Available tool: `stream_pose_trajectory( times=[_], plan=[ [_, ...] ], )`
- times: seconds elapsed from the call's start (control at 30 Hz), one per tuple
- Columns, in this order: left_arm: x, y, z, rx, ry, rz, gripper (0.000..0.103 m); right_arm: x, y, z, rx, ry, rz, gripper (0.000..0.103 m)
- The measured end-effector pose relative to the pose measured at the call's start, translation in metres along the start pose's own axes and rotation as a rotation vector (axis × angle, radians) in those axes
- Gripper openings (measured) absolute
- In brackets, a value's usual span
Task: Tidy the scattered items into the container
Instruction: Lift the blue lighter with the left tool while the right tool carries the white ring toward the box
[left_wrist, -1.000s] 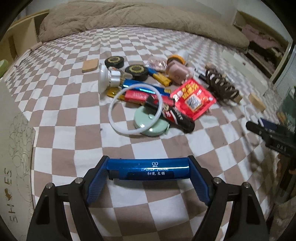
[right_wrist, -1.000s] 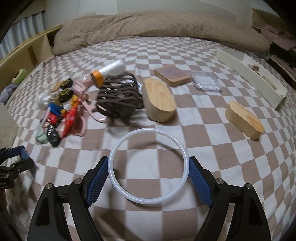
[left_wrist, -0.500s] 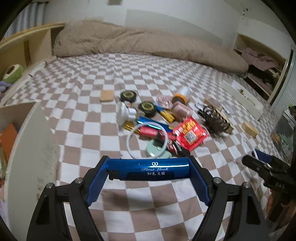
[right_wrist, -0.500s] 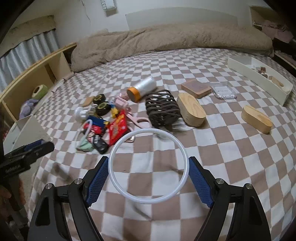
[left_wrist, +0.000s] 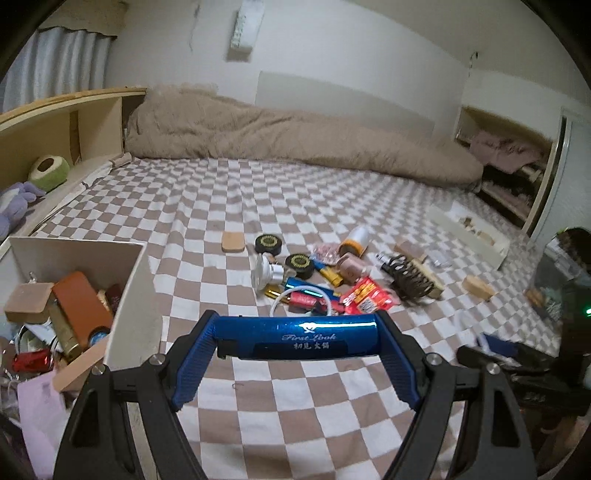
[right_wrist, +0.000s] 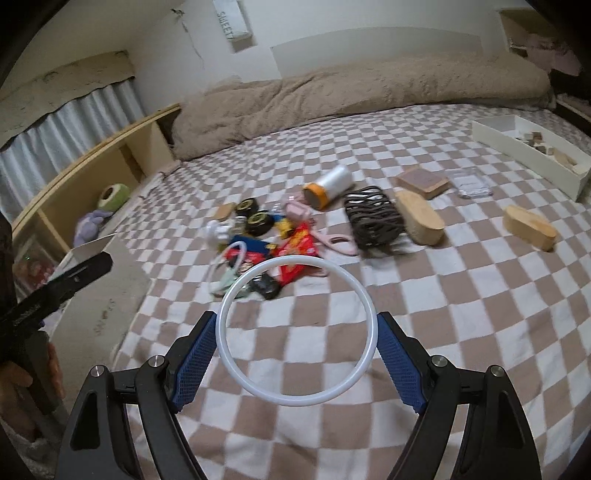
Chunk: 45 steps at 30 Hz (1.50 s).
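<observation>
Scattered items (left_wrist: 325, 273): mixed pile on the brown-and-white checked bedspread (left_wrist: 258, 195), well ahead of both sets of fingers.
Pile contents, left wrist view: two black round tins with gold lids (left_wrist: 269, 243), a red foil snack packet (left_wrist: 367, 297), a silver bulb-shaped piece (left_wrist: 267, 274), a dark brown coiled wire holder (left_wrist: 410, 277).
Pile contents, right wrist view: a white bottle with an orange cap (right_wrist: 328, 186) lying on its side, an oval pale wooden block (right_wrist: 419, 216) touching the coiled holder's right side, a second oval wooden block (right_wrist: 530, 227) well apart to the right.
Container (left_wrist: 129, 295): open white cardboard box, to the left of the left fingers and near them; already partly filled, with a brown rectangular case (left_wrist: 83, 304) and a red shiny piece (left_wrist: 31, 360) visible inside.
Left gripper (left_wrist: 297, 345): blue ribbed fingers (left_wrist: 194, 360) clamped on the two ends of a glossy blue metallic cylinder with white lettering (left_wrist: 299, 338), held crosswise above the bedspread.
Right gripper (right_wrist: 295, 338): blue ribbed fingers (right_wrist: 397, 365) pressed against opposite sides of a thin white plastic ring (right_wrist: 295, 338), held flat between them above the bedspread.
Second ring: another thin white ring (right_wrist: 231, 264) lies in the pile, ahead of the held one.
Shallow white tray (right_wrist: 528, 155): far right of the right fingers, small wooden pieces inside.
Beige fleece blanket (left_wrist: 295, 136): bunched along the far edge of the bed.
Image quality: right wrist view blurred around the pile; small items there not identifiable.
</observation>
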<state>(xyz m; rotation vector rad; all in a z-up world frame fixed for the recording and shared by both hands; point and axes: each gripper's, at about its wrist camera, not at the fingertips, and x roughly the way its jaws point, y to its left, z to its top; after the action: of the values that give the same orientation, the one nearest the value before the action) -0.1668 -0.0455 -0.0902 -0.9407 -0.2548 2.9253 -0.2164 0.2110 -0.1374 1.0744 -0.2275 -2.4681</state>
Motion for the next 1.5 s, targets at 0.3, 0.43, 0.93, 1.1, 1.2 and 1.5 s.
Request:
stream_pose_trajectory(
  times=[0.3,0.43,0.93,1.1,1.2,1.5],
  plan=[
    [-0.044,0.006,-0.008,-0.005,-0.088,0.037,0.083,-0.005,0.049,-0.01,-0.038,-0.012,0.094,0.085],
    [-0.057,0.014,-0.014,-0.021,-0.107,0.041,0.082,-0.008,0.069,-0.018,-0.049,-0.008,0.138,0.085],
    [-0.097,0.052,-0.022,-0.08,-0.161,0.138,0.082,-0.02,0.129,-0.019,-0.093,-0.037,0.224,0.085],
    [-0.115,0.072,-0.022,-0.094,-0.184,0.19,0.082,-0.018,0.145,-0.012,-0.096,-0.047,0.253,0.085],
    [-0.124,0.085,-0.024,-0.11,-0.193,0.214,0.082,-0.017,0.158,-0.01,-0.095,-0.051,0.282,0.085],
    [-0.153,0.135,-0.031,-0.142,-0.201,0.295,0.083,-0.006,0.2,-0.001,-0.087,-0.05,0.346,0.085]
  ],
)
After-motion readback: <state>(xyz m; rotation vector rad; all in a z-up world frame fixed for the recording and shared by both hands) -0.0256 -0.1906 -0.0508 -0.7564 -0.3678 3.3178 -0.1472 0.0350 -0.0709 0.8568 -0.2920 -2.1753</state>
